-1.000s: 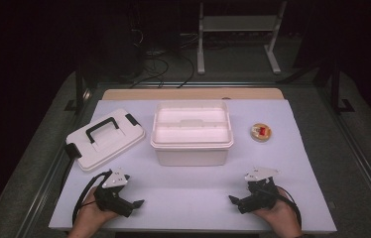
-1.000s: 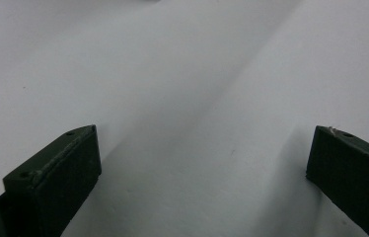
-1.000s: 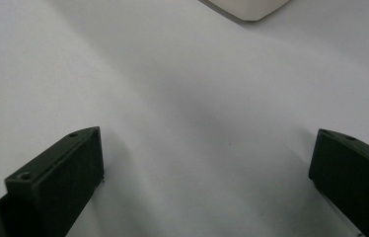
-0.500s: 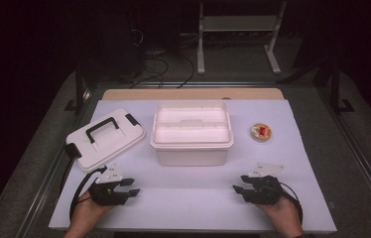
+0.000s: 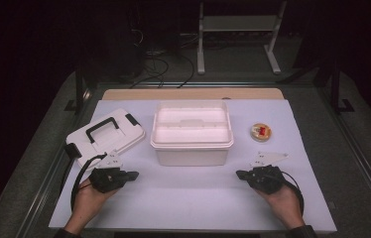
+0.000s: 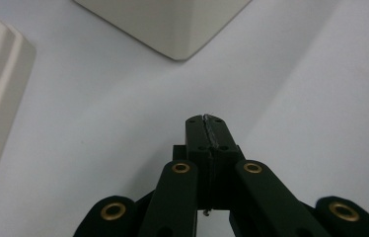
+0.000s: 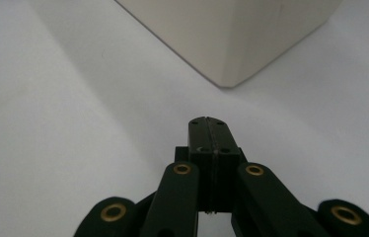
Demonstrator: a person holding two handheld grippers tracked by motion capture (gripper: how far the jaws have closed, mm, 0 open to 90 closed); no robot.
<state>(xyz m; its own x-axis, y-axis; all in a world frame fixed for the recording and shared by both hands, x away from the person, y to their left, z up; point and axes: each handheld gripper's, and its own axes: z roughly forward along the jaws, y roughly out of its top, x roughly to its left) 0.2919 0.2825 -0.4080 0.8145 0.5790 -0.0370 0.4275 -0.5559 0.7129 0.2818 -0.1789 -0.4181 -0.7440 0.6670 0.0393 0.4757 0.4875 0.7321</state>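
High view: both tongs (image 5: 135, 174) (image 5: 239, 174) closed, empty, flanking box (image 5: 192, 133)

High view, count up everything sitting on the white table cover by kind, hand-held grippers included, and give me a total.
White plastic storage box: 1
White lid with black handle: 1
Small round dish holding something red: 1
Hand-held grippers, jaws shut on nothing: 2, the left gripper and the right gripper
Total: 5
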